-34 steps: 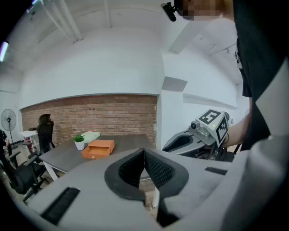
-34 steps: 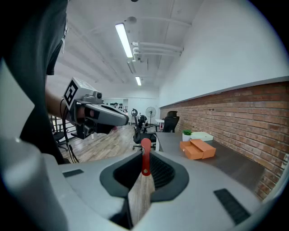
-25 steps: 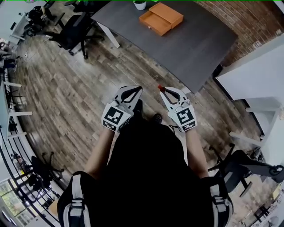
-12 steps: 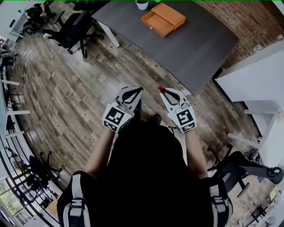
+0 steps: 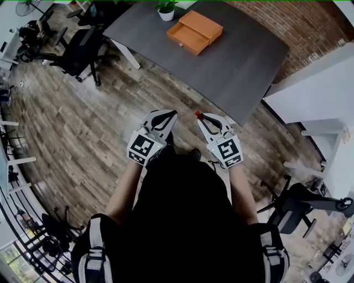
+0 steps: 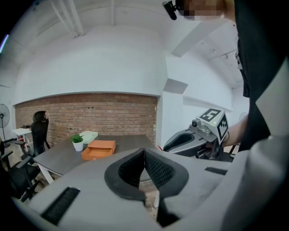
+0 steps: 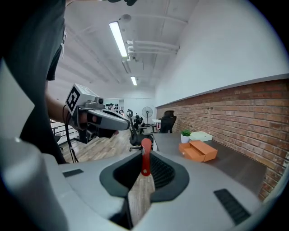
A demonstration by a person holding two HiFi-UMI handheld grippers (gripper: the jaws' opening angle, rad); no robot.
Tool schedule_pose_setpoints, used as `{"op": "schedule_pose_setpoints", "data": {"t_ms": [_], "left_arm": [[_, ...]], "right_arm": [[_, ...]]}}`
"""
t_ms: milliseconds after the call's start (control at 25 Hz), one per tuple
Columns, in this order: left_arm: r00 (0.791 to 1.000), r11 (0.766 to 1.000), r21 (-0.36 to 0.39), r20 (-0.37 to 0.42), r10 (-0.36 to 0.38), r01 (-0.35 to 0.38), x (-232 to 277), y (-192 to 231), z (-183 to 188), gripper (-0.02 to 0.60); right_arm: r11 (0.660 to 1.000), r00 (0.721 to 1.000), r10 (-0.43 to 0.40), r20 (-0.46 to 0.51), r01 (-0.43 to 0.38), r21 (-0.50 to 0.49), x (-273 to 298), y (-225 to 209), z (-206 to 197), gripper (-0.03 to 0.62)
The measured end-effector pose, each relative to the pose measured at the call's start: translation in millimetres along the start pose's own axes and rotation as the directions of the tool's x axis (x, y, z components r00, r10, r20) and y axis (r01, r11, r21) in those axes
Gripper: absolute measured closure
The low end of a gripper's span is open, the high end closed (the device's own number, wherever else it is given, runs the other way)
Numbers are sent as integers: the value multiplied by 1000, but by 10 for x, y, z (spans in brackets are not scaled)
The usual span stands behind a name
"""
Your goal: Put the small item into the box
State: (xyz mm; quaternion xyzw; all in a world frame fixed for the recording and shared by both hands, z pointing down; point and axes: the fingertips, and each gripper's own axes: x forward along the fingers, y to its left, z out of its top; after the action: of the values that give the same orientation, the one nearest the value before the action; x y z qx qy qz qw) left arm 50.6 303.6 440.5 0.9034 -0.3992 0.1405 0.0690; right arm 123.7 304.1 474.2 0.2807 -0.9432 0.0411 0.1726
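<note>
L gripper [image 5: 172,113] jaws pressed together, nothing btwn; R gripper [image 5: 198,115] clamped on small red item [image 7: 145,157], both over wood floor [image 5: 83,121]. Farther ahead, orange box [image 5: 194,31] sits open on grey tabletop [image 5: 243,61] beside potted plant [image 5: 166,9], well apart from item.

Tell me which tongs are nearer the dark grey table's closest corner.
Right. The right tongs, shut on a small red item, hang just left of that corner of the dark grey table; the left tongs, shut and empty, sit farther left over the wooden floor.
</note>
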Motion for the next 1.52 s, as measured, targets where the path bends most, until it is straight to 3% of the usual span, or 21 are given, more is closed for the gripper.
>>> {"op": "schedule_pose_setpoints", "data": {"t_ms": [240, 1120, 1520], "left_arm": [[998, 998, 31, 5, -60, 60, 136, 279, 104, 558], [994, 994, 5, 26, -110, 110, 30, 1524, -14, 558], [991, 992, -11, 34, -126, 127, -177, 1916, -190, 558]], "right_arm": [[1000, 1000, -16, -6, 16, -1, 353, -71, 140, 528], [994, 993, -106, -46, 106, -2, 1388, -247, 473, 528], [988, 986, -152, -63, 152, -5, 1742, -126, 532, 528]]}}
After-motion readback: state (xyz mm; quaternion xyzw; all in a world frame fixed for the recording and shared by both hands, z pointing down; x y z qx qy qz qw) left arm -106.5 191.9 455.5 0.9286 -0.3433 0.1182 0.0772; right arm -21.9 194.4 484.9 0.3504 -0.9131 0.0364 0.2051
